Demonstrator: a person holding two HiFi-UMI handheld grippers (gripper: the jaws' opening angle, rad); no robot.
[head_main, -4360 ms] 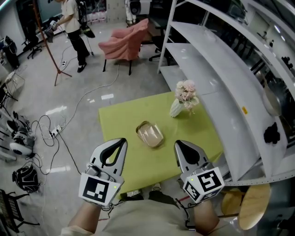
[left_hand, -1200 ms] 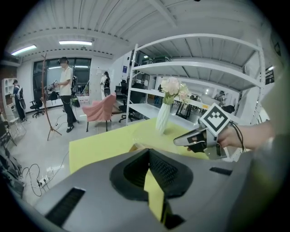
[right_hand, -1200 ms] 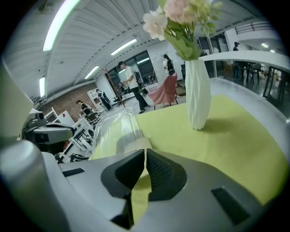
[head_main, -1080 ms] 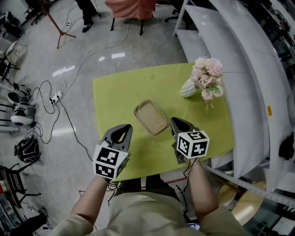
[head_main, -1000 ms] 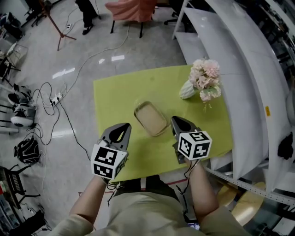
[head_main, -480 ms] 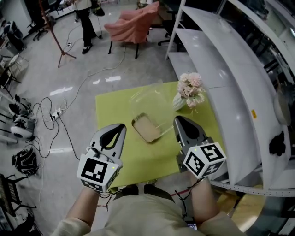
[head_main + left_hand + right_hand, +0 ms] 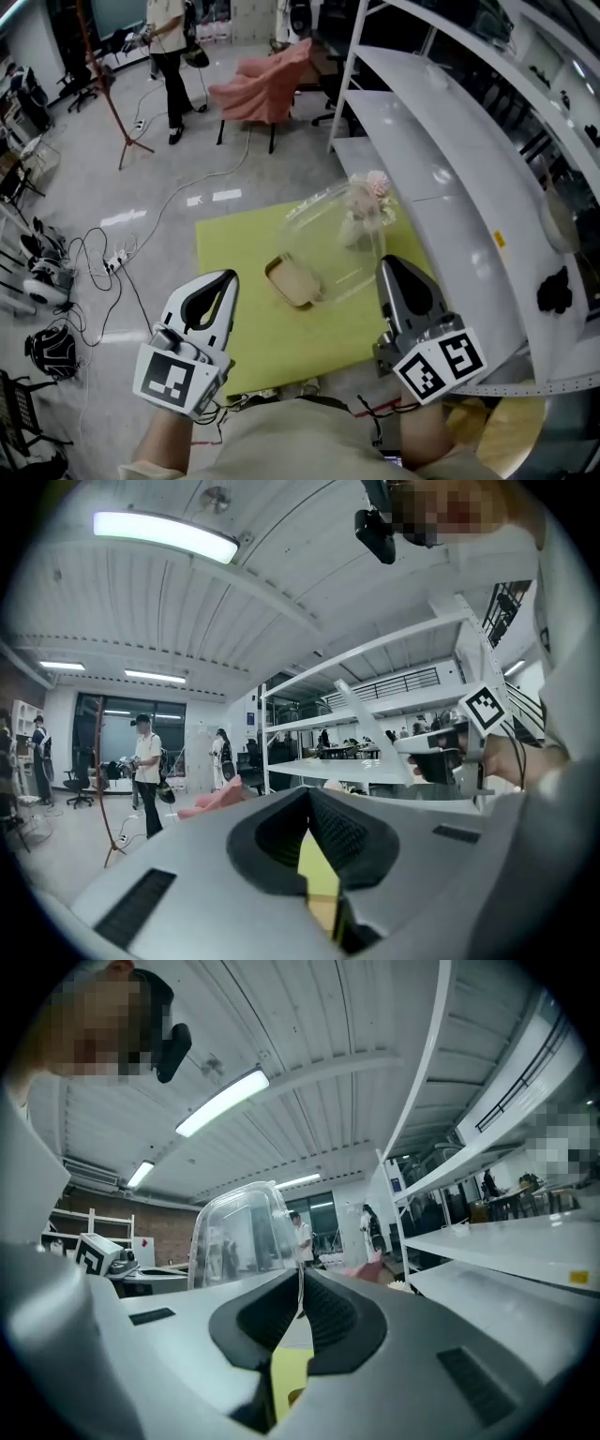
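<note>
My right gripper (image 7: 388,269) is shut on the edge of a clear plastic lid (image 7: 330,242), held in the air above the yellow-green table (image 7: 234,253). In the right gripper view the lid (image 7: 238,1239) stands up from the closed jaws (image 7: 301,1275). Below it on the table lies the open tan container base (image 7: 292,281). A white vase of pink flowers (image 7: 365,201) shows through the lid. My left gripper (image 7: 214,289) hovers at the table's near left edge, shut and holding nothing. In the left gripper view the right gripper (image 7: 446,757) is raised at the right.
White shelving (image 7: 450,159) runs along the right side, close to the table. A chair draped in pink cloth (image 7: 265,89) and a standing person (image 7: 169,56) are at the back. Cables and a power strip (image 7: 108,267) lie on the floor at left. A wooden stool (image 7: 511,427) is at lower right.
The right gripper has lifted the clear lid off the container and up above the table. Both grippers have risen and now point more towards the ceiling.
</note>
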